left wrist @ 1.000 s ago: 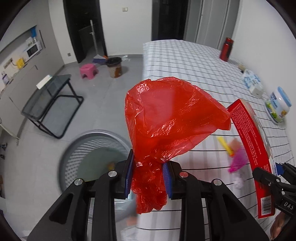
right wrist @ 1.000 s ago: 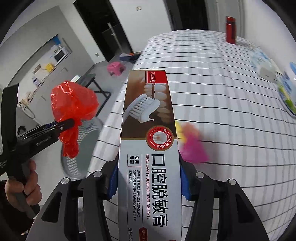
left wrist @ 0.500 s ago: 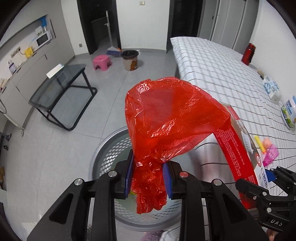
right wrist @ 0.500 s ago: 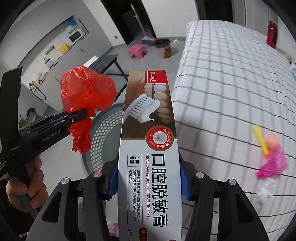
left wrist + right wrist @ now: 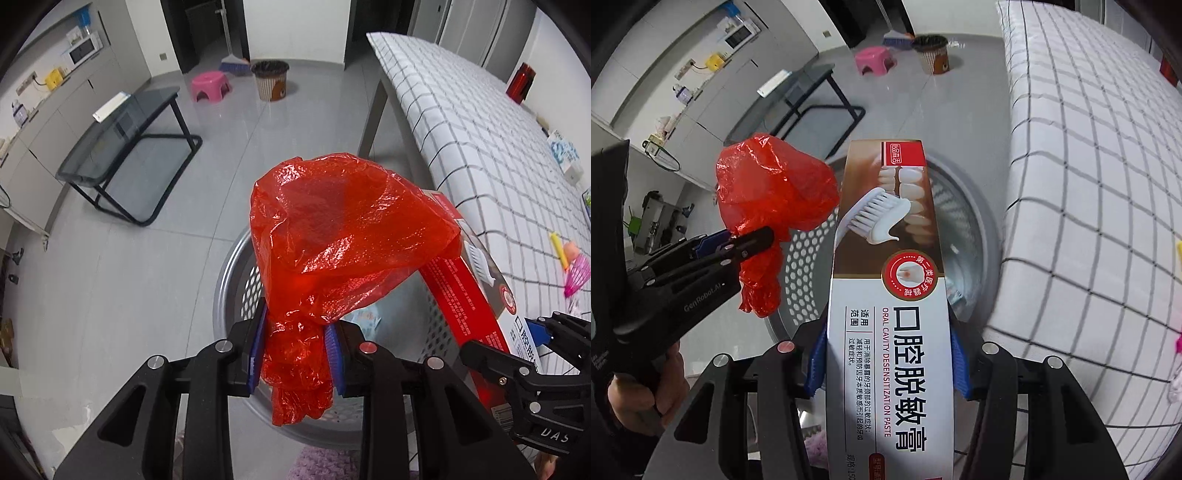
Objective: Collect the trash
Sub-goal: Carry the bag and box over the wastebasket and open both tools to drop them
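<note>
Red bag (image 5: 343, 236) and toothpaste box (image 5: 886, 295) are pinched over the bin (image 5: 236, 280), nothing's dropped yet, and wrappers (image 5: 572, 266) are left on the table (image 5: 480, 129).

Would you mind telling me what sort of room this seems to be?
Probably a home kitchen-dining room: a white microwave on a grey counter, a table under a white checked cloth, and a pink plastic stool on the tiled floor.

My kitchen-side room, seen past my tools

I see a pink stool (image 5: 208, 85) beside a brown lined wastebasket (image 5: 270, 80), with a broom (image 5: 232, 63) behind them. A dark glass side table (image 5: 122, 147) stands left, a microwave (image 5: 84, 50) sits on the counter, and a red bottle (image 5: 520, 82) stands on the checked tablecloth (image 5: 480, 147).
</note>
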